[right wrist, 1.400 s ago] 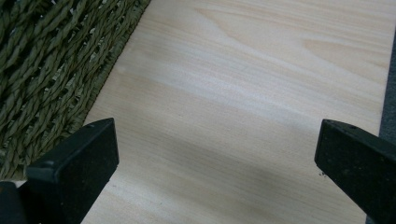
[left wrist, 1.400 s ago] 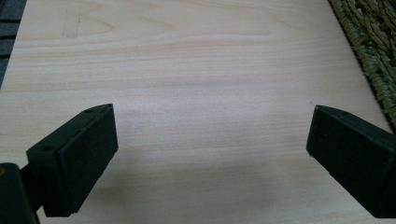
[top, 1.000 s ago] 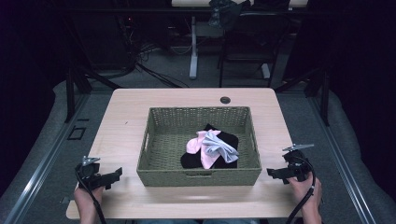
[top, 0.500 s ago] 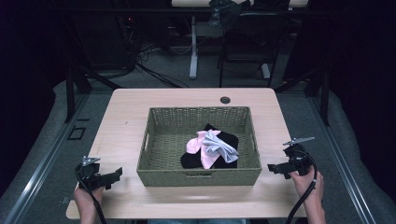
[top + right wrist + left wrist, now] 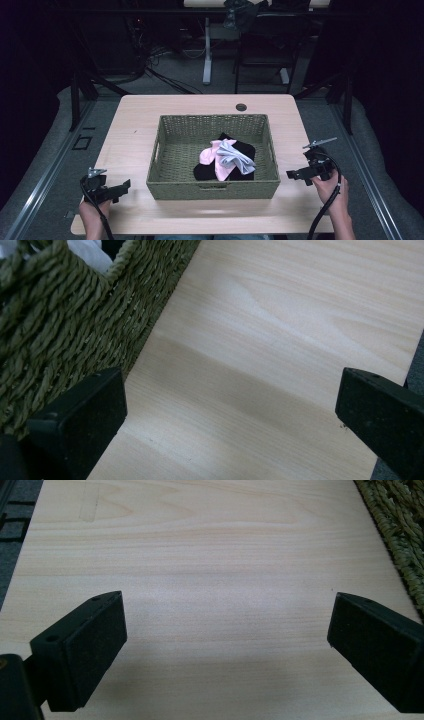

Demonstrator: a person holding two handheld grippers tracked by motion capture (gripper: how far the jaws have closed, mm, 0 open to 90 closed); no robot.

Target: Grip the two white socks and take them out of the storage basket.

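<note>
Both grippers [image 5: 123, 187] [image 5: 294, 174] gape empty beside the basket [image 5: 213, 190]; next I probably reach for the socks [image 5: 226, 159].

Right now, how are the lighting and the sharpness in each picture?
High view: table lit, surroundings dark, basket fairly sharp. Left gripper view: soft shadow on the wood near the open left tongs. Right gripper view: shadow band across the table; right tongs slightly blurred.

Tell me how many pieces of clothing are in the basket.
3 visible: a black one underneath, a pink one left, a grey one on top, inside the basket. More may be hidden.
</note>
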